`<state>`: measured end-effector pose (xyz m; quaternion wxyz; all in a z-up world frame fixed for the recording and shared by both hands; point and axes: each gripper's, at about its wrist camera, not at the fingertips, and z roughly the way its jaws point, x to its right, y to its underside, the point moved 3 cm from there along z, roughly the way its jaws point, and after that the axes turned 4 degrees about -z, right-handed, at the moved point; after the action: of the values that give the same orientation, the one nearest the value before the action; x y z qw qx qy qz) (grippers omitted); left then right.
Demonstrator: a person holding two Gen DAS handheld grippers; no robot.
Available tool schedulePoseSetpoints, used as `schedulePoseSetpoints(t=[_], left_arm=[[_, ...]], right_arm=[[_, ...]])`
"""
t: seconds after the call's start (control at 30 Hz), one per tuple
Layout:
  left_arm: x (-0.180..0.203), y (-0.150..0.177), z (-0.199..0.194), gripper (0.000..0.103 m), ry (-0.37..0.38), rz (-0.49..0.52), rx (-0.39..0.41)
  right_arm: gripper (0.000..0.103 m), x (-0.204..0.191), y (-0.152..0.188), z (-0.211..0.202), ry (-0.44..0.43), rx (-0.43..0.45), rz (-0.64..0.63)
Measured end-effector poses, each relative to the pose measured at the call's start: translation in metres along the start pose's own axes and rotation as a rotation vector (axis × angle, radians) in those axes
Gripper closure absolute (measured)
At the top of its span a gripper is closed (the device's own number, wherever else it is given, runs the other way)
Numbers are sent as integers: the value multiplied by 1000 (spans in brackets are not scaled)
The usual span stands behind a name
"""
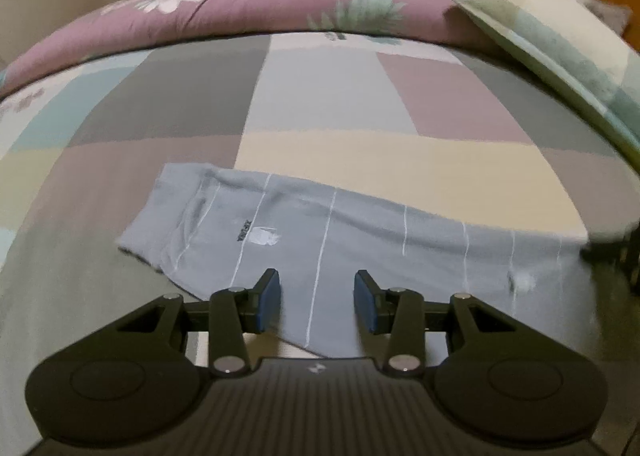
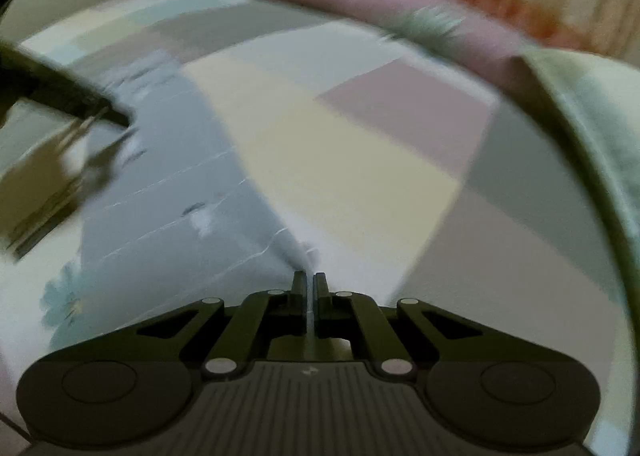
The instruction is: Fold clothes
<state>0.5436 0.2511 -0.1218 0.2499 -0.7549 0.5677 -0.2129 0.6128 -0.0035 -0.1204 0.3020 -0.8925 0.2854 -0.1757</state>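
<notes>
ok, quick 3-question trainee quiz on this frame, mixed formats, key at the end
1. True or false: the left gripper is shut on the grey striped garment.
2. Multiple choice: the right gripper is A) open above the pillow, B) shut on an edge of the garment, C) out of view.
3. Fill in: the garment lies on the patchwork ___.

Key
1. False: its jaws stand open, over the garment.
2. B: cloth is pinched between the closed fingers.
3. Bedsheet.
</notes>
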Motion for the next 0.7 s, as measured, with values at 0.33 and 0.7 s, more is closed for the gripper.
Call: schedulePoseSetpoints(t=[0.33, 0.7], left_arm=[[20, 11, 10, 59, -5, 139, -48], [19, 5, 0, 61, 26, 107, -64]], right_arm=[[76, -5, -12, -6, -121, 24, 48], [64, -38, -4, 1, -466, -87, 198]])
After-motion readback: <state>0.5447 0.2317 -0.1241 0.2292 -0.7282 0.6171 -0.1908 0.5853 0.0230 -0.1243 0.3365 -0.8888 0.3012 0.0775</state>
